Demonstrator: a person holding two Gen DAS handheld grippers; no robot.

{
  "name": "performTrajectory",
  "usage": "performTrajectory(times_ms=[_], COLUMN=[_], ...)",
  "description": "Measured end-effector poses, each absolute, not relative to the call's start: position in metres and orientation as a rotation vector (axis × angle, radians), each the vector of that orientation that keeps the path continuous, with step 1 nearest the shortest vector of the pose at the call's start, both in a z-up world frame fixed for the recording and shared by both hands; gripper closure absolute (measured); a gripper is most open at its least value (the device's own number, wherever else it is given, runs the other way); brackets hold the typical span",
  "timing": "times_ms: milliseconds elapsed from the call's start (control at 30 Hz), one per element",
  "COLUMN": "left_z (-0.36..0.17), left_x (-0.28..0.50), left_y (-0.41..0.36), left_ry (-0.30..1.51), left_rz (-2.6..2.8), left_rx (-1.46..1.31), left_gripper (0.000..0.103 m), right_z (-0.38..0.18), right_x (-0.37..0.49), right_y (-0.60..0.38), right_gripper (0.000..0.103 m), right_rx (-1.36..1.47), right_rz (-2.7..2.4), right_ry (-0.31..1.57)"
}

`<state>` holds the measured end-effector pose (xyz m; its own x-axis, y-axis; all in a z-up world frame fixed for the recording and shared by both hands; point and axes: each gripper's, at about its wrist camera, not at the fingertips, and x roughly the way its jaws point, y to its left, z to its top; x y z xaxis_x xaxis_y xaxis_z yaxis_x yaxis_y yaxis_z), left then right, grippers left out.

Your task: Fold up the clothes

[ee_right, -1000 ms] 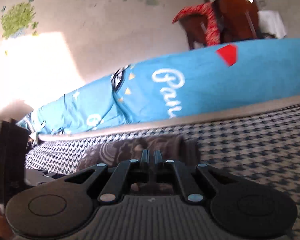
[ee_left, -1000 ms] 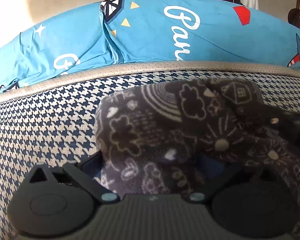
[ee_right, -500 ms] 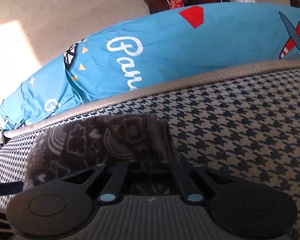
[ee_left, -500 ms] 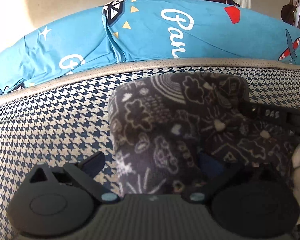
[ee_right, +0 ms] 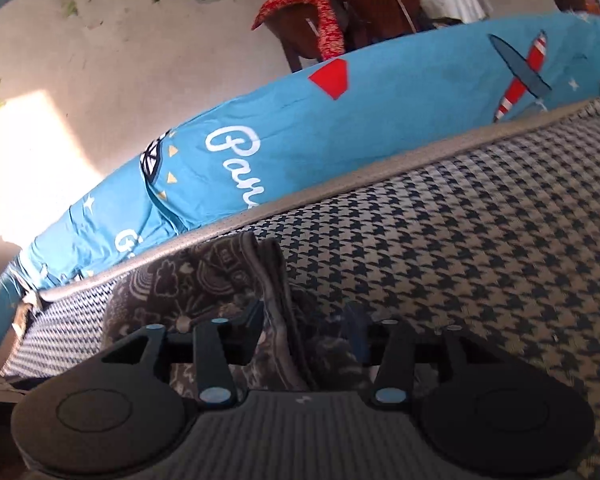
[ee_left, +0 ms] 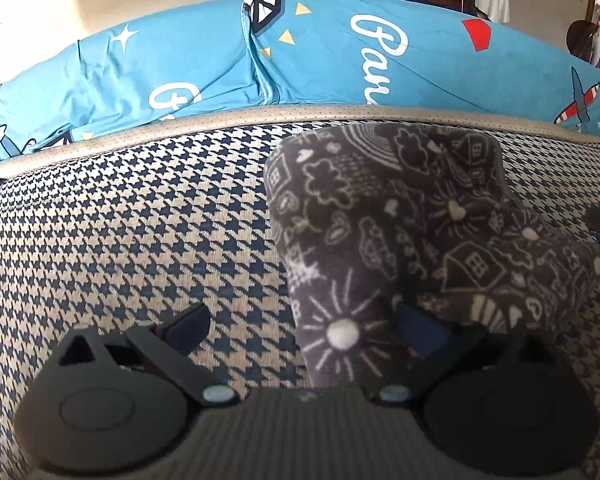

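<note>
The dark patterned garment (ee_left: 400, 216) lies bunched on the houndstooth mattress (ee_left: 140, 240), just before its grey piping. The left gripper (ee_left: 300, 320), fingers spread and unclamped, has it on its right side. The right gripper (ee_right: 306, 324) is opening, a fold between its fingers, and seems nearer.

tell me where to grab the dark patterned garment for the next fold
Grip the patterned garment at its far corner near the beige piping, coming in from above. That corner lies flat on the houndstooth surface, so it can be pinched and drawn toward you.
</note>
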<state>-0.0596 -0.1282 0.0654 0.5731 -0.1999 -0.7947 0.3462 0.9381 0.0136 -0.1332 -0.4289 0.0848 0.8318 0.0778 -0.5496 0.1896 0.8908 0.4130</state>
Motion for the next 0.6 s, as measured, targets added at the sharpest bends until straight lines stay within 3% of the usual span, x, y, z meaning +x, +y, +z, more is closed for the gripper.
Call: performTrajectory(times_ms=[133, 200, 467, 600], left_z=[0.065, 0.063, 0.056, 0.055], left_x=[-0.061, -0.062, -0.059, -0.052], left_y=[-0.120, -0.115, -0.102, -0.102], left_ry=[0.923, 0.932, 0.971, 0.975], left_rz=[-0.342, -0.346, -0.361, -0.374], left_rx=[0.150, 0.145, 0.068, 0.055], left_gripper=[0.000, 0.000, 0.000, 0.000], right_z=[0.079, 0.075, 0.062, 0.054], right_x=[-0.147, -0.152, -0.158, -0.154], right_y=[-0.439, -0.442, -0.435, -0.432], right_gripper=[0.044, 0.036, 0.029, 0.019], right_rx=[0.549, 0.582, 0.643, 0.699], right_rz=[-0.091, -0.105, -0.106, -0.107], right_ry=[0.599, 0.618, 0.688, 0.728])
